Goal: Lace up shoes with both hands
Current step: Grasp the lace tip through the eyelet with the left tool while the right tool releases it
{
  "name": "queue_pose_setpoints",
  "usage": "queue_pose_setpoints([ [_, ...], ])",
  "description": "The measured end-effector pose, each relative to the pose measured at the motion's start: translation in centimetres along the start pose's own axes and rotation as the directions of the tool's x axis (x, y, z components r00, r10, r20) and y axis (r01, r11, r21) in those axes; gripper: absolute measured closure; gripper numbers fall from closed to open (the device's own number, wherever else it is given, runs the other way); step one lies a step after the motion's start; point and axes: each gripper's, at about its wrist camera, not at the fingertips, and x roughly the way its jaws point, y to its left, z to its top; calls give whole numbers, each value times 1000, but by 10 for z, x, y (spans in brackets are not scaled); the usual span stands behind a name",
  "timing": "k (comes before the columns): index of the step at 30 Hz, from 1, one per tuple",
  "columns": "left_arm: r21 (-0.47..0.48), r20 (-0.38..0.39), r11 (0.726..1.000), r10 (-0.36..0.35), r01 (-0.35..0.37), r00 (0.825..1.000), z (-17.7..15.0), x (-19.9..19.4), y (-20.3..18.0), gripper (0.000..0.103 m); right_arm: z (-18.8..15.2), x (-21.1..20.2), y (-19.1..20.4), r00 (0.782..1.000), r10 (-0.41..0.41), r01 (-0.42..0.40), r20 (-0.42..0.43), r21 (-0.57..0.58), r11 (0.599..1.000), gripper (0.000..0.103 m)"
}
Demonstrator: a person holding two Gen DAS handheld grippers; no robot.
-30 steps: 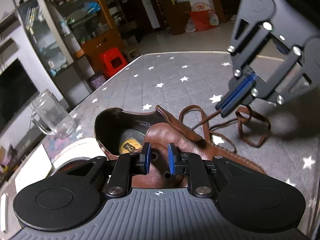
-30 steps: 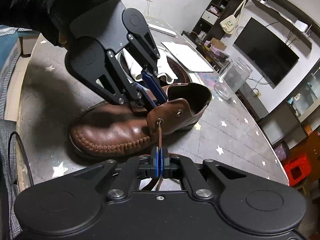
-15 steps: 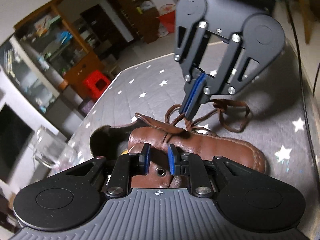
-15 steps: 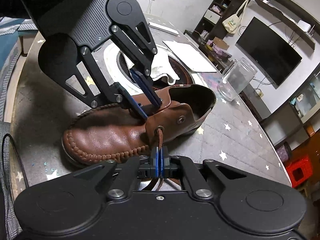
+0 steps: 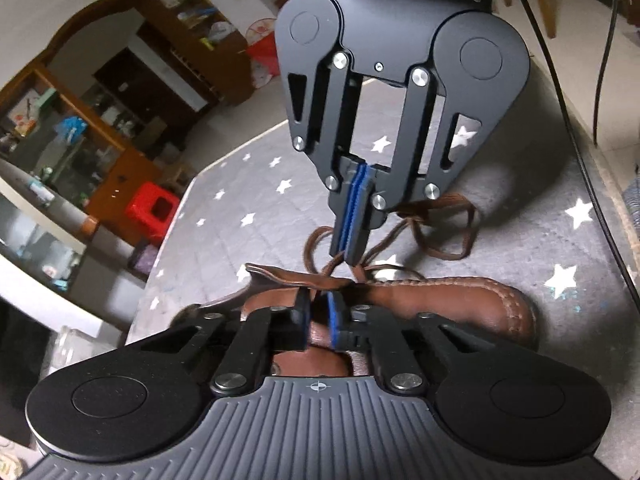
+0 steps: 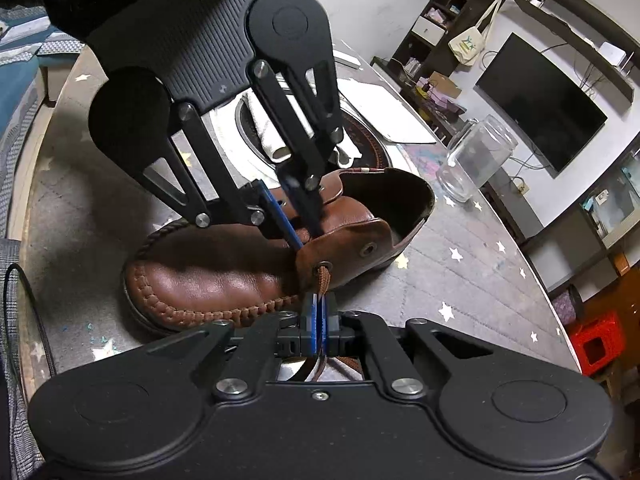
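Right claw [image 6: 319,322] is pinching the brown lace [image 6: 323,280] just outside the shoe [image 6: 208,276] eyelet. Left claw [image 5: 318,320], pads apart, is straddling the shoe's tongue on the tabletop [image 5: 248,200].

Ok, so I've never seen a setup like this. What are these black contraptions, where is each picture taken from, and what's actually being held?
There is no robot here. A person holds a pair of hand-operated tongs in each hand, and each pair has a wide-angle camera looking along its two fingers. One picture is from the left tongs, facing the other pair. The other picture is from the right tongs, looking back.

A brown leather shoe lies on a table covered with a grey, star-printed cloth, with a glass jar further back.

The right tongs are shut on the brown lace just outside an eyelet. The left tongs sit narrowly parted around the shoe's upper flap, but I cannot tell whether they are pinching it.
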Motion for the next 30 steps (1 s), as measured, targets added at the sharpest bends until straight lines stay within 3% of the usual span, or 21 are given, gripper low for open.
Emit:
queue_pose_setpoints([
  [5,-155,7,987,44,-43,999,-4,-1,-3,100,7,-14,8,999,6,-6,38,-8,1000,100],
  [11,-325,-15,936,137,-134,990,-2,-7,-8,100,12,-6,30,998,51,-50,38,-20,999,100],
  [17,-402,-61,872,278,-279,959,2,-27,-9,101,15,6,41,999,35,-35,14,-7,999,101],
  [18,-422,-66,852,314,-311,947,1,-36,-6,101,16,6,42,999,33,-33,11,-1,999,101],
  [20,-436,-68,834,344,-338,936,4,-47,-3,101,16,6,42,1000,25,-26,7,13,1000,101],
  [24,-449,-65,791,434,-415,899,8,-80,5,101,16,7,44,1000,11,-11,7,35,999,100],
  [28,-452,-45,777,470,-438,881,15,-108,8,101,15,0,40,1000,-16,15,26,64,998,100],
  [30,-425,-41,783,485,-455,874,20,-114,3,101,16,-4,37,999,-36,33,34,78,996,100],
])
